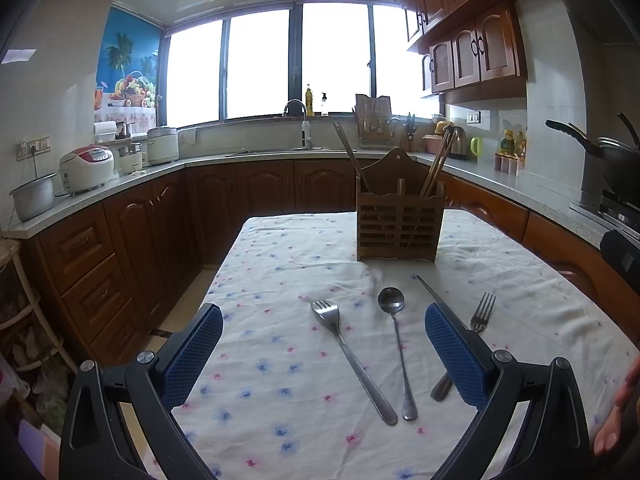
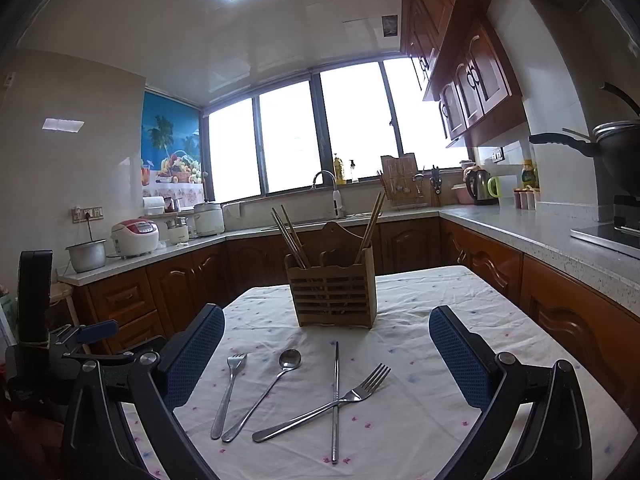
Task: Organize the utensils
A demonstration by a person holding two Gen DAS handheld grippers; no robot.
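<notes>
A wooden utensil holder (image 1: 396, 226) (image 2: 332, 292) stands at the far middle of the table, with wooden chopsticks (image 2: 290, 236) sticking out of it. In front of it lie a small fork (image 1: 352, 356) (image 2: 228, 392), a spoon (image 1: 396, 344) (image 2: 264, 392), a metal chopstick pair (image 2: 336, 400) (image 1: 430, 290) and a larger fork (image 2: 324, 406) (image 1: 480, 318) that crosses the chopsticks. My left gripper (image 1: 324, 320) hangs open above the small fork and spoon. My right gripper (image 2: 326, 322) is open too, above the utensils, holding nothing.
The table wears a white floral cloth (image 1: 280, 280) (image 2: 420, 360). Kitchen counters (image 1: 120, 178) with rice cookers, a sink and a kettle (image 2: 478, 186) ring the room. A wok (image 1: 616, 156) sits on the stove at right. The left gripper's body (image 2: 36, 320) shows at far left. A hand (image 1: 616, 412) is at the right edge.
</notes>
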